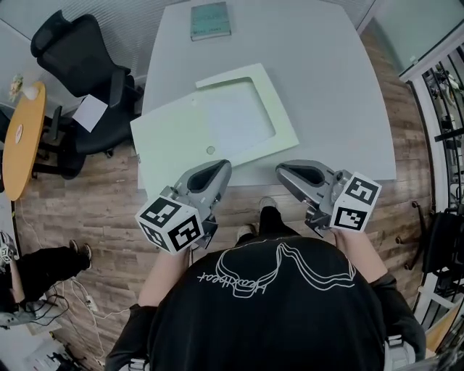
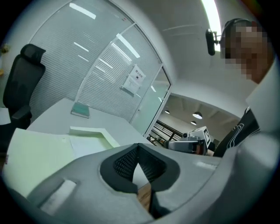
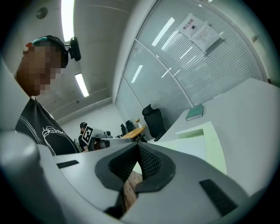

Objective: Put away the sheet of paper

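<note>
The grey surface fills the space in front of the person, and the pale green case lies open on the half nearest them. Its flap is folded out flat to the case's left and overhangs the edge of the surface there. The white paper lies in the case's shallow recess, as far as I can tell square with the rim. A black chair stands well to the case's left. A teal book rests beyond the case at the far edge.

Both claws hang short of the case, off the near edge and close to the person's body. The left claw is pinched fully together with nothing in it. The right claw is the same, tips meeting on empty air.

With the paper already seated, I judge the step in hand to be folding the flap over it. To do it well, I would open the left claw and slip it under the flap's overhanging edge. The right claw should press on the case's near rim so the tray does not slide. Swing the flap over slowly, so the draught does not lift the paper. Then press at the small round snap near the flap's front edge.
</note>
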